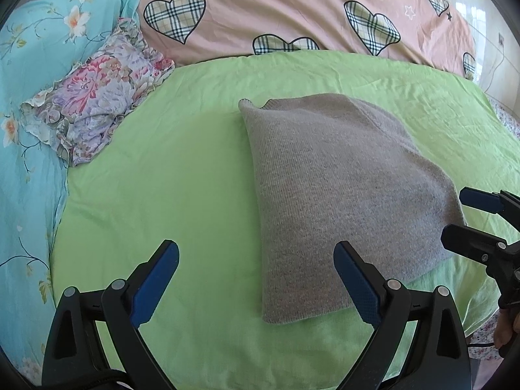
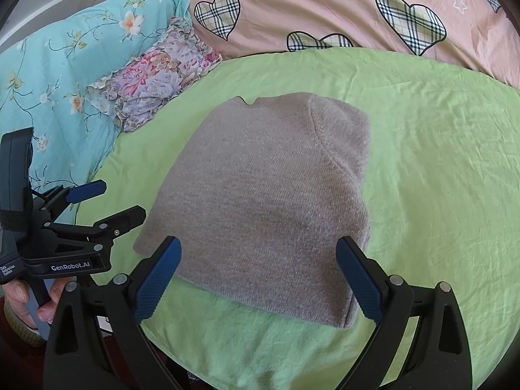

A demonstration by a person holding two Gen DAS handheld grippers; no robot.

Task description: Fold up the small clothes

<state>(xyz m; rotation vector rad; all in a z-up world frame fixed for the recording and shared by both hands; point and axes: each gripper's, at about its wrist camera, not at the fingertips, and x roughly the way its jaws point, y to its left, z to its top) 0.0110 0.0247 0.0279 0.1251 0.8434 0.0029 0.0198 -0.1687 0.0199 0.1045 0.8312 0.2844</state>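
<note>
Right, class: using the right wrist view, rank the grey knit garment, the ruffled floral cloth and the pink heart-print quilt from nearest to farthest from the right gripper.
1. Grey knit garment: directly ahead of the right gripper, on the green sheet.
2. Ruffled floral cloth: farther back, to the left.
3. Pink heart-print quilt: farthest, across the back.

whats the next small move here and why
Probably lower the right gripper to pinch the near edge of the grey knit: it lies already folded flat on the green sheet, both grippers are open and empty, and the left gripper sits off to its side.
</note>
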